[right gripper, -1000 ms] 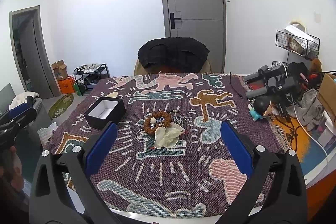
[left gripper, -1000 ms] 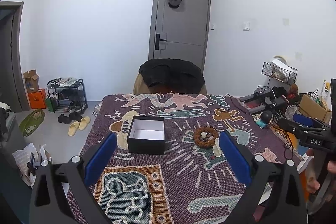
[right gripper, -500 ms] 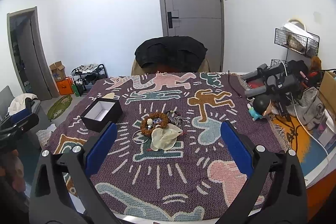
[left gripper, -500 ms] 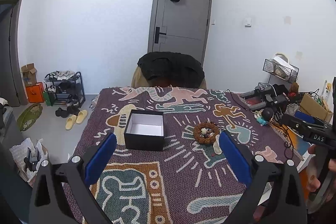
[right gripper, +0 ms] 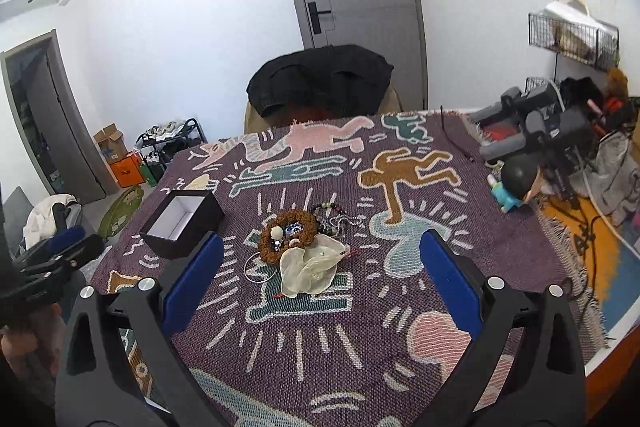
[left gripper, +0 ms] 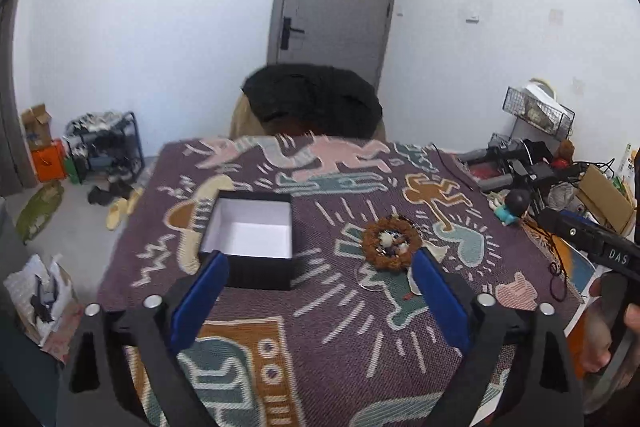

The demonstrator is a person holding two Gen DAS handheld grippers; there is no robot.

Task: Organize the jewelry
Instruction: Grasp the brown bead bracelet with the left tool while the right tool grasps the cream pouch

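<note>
A black box (left gripper: 248, 235) with a white inside stands open on the patterned blanket (left gripper: 320, 347). To its right lies a brown bead bracelet (left gripper: 390, 243) with small pieces inside its ring. My left gripper (left gripper: 320, 259) hovers in front of the box, its jaws closing with nothing pressed between them. The right wrist view shows the bracelet (right gripper: 288, 235), a cream pouch (right gripper: 310, 267), a thin ring (right gripper: 256, 269) and dark beads (right gripper: 332, 215) just beyond my open right gripper (right gripper: 320, 239). The box (right gripper: 182, 223) sits to their left.
A chair draped with a black jacket (right gripper: 320, 79) stands at the table's far side. A small figurine (right gripper: 514, 183) and grey devices (right gripper: 532, 131) crowd the right edge. A hand holds the right gripper (left gripper: 592, 247) at the right. The left gripper (right gripper: 52, 255) shows at the left.
Both grippers have moved forward and down toward the table, so the box and the jewelry pile look larger and nearer. Nothing on the blanket has shifted.
</note>
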